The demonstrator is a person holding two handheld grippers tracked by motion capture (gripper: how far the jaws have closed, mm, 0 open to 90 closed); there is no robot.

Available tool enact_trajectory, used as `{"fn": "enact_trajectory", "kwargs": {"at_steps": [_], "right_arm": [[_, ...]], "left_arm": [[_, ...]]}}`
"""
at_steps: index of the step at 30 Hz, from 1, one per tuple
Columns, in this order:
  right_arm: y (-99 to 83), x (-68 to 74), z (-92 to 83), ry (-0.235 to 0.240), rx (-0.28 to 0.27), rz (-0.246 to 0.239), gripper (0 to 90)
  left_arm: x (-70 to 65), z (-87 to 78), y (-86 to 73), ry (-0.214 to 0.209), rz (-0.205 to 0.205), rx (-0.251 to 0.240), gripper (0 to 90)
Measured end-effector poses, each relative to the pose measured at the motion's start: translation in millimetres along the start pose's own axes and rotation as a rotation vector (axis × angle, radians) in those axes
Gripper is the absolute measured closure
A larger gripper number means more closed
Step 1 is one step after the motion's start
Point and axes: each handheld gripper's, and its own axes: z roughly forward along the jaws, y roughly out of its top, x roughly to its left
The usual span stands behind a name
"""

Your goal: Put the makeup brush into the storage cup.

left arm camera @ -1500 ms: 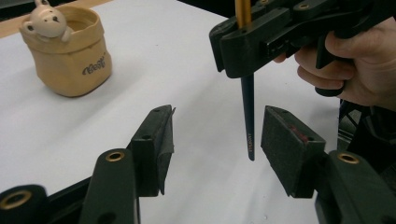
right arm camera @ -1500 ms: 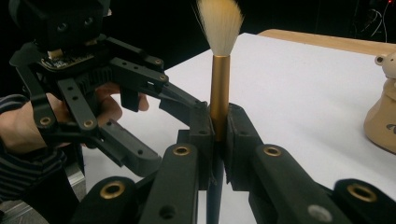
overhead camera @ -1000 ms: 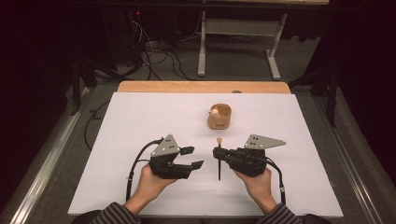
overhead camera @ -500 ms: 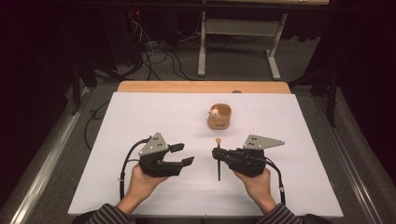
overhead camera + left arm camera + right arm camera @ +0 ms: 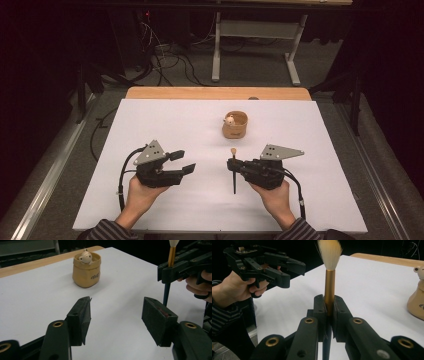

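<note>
1. Since the earlier frames, the left gripper [image 5: 183,162] had slid away from the right gripper [image 5: 231,164], leftward in the high view, its jaws spread and empty; the handover looked finished.
2. The right gripper's jaws pinched the makeup brush [image 5: 329,280] upright, bristles up, over the white table [image 5: 165,120].
3. Count: two grippers, one brush, one tan pouch [image 5: 235,125] holding one small figurine [image 5: 85,256].

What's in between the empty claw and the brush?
Nothing. In the high view, bare white table lies between the open left claw and the brush held in the right claw.
</note>
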Motion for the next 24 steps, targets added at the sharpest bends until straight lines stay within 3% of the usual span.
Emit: {"fn": "enact_trajectory", "kwargs": {"at_steps": [12,18,24], "right_arm": [[-0.8,0.5,1.4,0.002,0.01,-0.008,85.6],[-1.0,-0.4,1.0,0.0,0.013,-0.007,85.6],[-0.8,-1.8,-5.4,-0.014,0.009,-0.007,85.6]], "left_arm": [[12.1,-12.5,-15.8,0.047,-0.042,-0.033,40.4],[19.1,-15.2,-25.3,0.078,-0.095,-0.064,40.8],[25.1,-17.9,-31.5,0.111,-0.12,-0.082,41.1]]}}
